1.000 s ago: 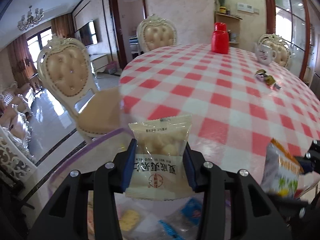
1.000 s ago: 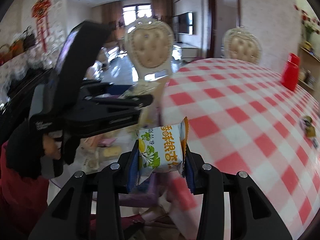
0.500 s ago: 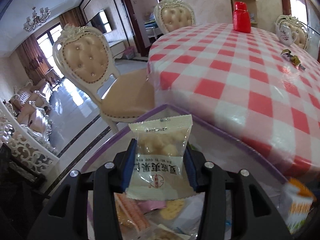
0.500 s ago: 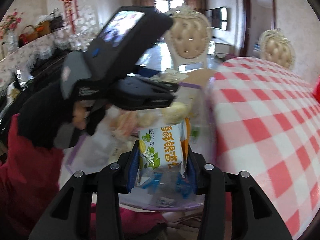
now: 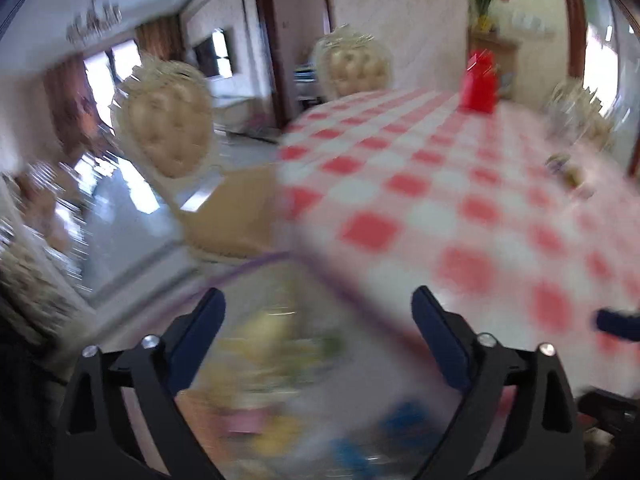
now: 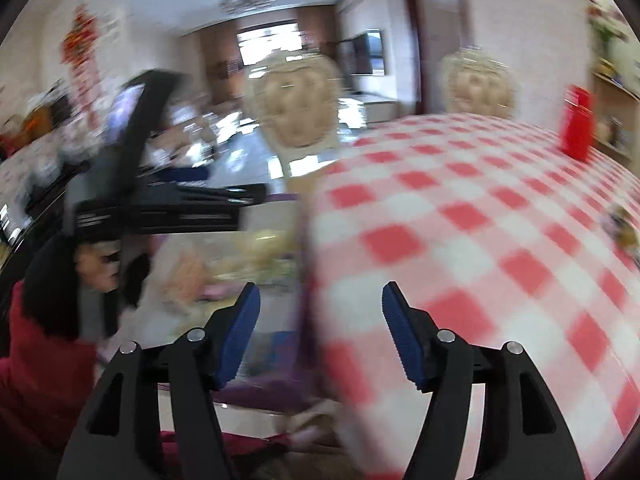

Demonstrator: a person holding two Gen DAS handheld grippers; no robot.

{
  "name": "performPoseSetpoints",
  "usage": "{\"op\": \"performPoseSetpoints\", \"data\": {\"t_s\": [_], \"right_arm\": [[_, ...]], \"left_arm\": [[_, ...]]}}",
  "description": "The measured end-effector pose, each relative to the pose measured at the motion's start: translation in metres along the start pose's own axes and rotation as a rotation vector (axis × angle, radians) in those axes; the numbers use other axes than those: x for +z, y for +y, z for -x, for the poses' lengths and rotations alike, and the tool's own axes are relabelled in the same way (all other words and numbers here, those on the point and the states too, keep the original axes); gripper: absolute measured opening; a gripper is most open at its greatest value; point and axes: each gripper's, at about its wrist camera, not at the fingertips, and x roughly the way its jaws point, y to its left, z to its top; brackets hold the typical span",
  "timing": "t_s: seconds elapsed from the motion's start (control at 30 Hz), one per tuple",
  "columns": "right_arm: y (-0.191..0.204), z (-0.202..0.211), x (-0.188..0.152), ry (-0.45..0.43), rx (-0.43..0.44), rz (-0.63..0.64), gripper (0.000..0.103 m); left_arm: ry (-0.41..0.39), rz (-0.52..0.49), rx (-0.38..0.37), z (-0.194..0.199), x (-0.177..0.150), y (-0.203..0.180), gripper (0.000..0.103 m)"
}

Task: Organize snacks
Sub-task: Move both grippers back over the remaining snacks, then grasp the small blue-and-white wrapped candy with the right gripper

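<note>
Both views are motion-blurred. My left gripper (image 5: 318,308) is open and empty above a clear bin with a purple rim (image 5: 256,264). Several blurred snack packets (image 5: 276,364) lie inside the bin. My right gripper (image 6: 320,300) is open and empty, over the near side of the same bin (image 6: 256,392) beside the table edge. Snack packets (image 6: 256,252) show in it. The left gripper (image 6: 160,208) with the person's hand shows at the left of the right wrist view. A few small wrapped snacks (image 5: 568,170) lie on the table at the far right.
A round table with a red-and-white checked cloth (image 5: 460,200) fills the right side. A red container (image 5: 480,84) stands at its far edge. Cream padded chairs (image 5: 168,120) stand around it. The person's red sleeve (image 6: 36,360) is at lower left.
Both grippers have opened and the packets they held are gone from the jaws, dropped into the bin. Both cameras have swung up and are moving fast.
</note>
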Motion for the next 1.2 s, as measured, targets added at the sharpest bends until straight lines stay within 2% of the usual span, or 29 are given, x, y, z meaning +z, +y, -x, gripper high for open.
{"op": "performPoseSetpoints", "data": {"t_s": [0.07,0.13,0.27,0.4,0.47,0.63,0.77,0.87,1.0,1.1,1.2], "right_arm": [[-0.031,0.011,-0.005,-0.016,-0.073,-0.066,0.067],[-0.069,0.027,-0.013,-0.035,-0.178,-0.130,0.070],[-0.133,0.055,-0.029,-0.045,-0.352,-0.244,0.072],[-0.205,0.083,-0.047,-0.070,-0.495,-0.394,0.073],[-0.241,0.091,-0.052,-0.071,-0.529,-0.466,0.073],[-0.304,0.084,-0.046,-0.041,-0.559,-0.531,0.074],[-0.349,0.062,-0.030,0.006,-0.589,-0.525,0.074],[-0.387,0.039,-0.015,0.067,-0.582,-0.517,0.074],[-0.423,0.003,0.005,0.168,-0.571,-0.442,0.070],[-0.440,-0.019,0.019,0.223,-0.552,-0.382,0.067],[-0.453,-0.039,0.033,0.257,-0.547,-0.320,0.063]], "left_arm": [[0.014,0.049,-0.111,-0.001,0.005,-0.024,0.097],[0.033,0.048,-0.217,-0.007,0.013,-0.062,0.098],[0.086,0.001,-0.309,-0.031,0.031,-0.145,0.098],[0.123,0.033,-0.405,-0.066,0.050,-0.226,0.099],[0.095,0.039,-0.408,-0.085,0.059,-0.264,0.099],[0.076,0.122,-0.475,-0.139,0.084,-0.316,0.099],[0.069,0.202,-0.522,-0.165,0.092,-0.328,0.099],[0.129,0.246,-0.603,-0.180,0.092,-0.323,0.099],[0.134,0.347,-0.590,-0.186,0.093,-0.302,0.101],[0.143,0.358,-0.587,-0.188,0.094,-0.301,0.101],[0.139,0.310,-0.597,-0.184,0.095,-0.308,0.101]]}}
